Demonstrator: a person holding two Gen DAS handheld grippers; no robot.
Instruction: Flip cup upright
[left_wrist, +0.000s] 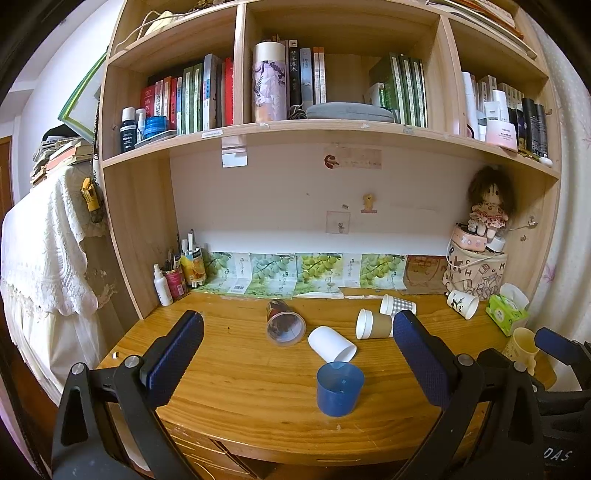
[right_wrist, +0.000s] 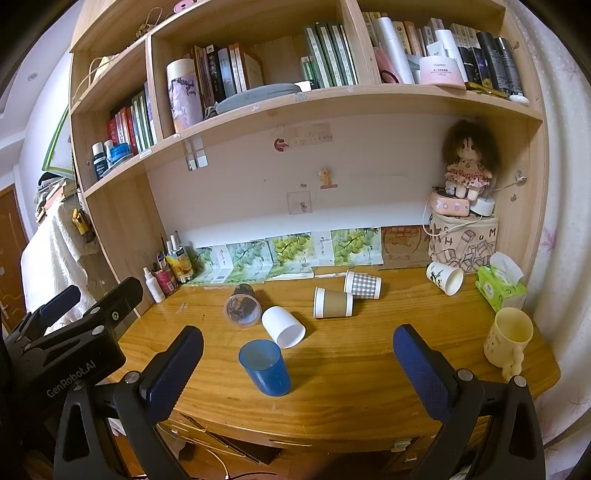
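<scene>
Several cups lie on their sides on the wooden desk (left_wrist: 240, 387): a clear printed cup (left_wrist: 284, 323) (right_wrist: 242, 307), a white cup (left_wrist: 331, 344) (right_wrist: 283, 327), a brown paper cup (left_wrist: 373, 324) (right_wrist: 333, 303), a checked paper cup (left_wrist: 397, 306) (right_wrist: 362, 285) and a white panda cup (left_wrist: 462, 304) (right_wrist: 444, 278). A blue cup (left_wrist: 340, 388) (right_wrist: 265, 367) and a cream mug (left_wrist: 521, 346) (right_wrist: 508, 338) stand upright. My left gripper (left_wrist: 299, 343) is open and empty above the desk's front. My right gripper (right_wrist: 298, 362) is open and empty, to the right of the left one.
A bookshelf rises behind the desk. Bottles and pens (left_wrist: 177, 273) stand at the back left. A printed bag with a doll (left_wrist: 480, 258) and a green tissue pack (left_wrist: 506, 312) sit at the back right. A lace-covered object (left_wrist: 44, 251) stands left of the desk.
</scene>
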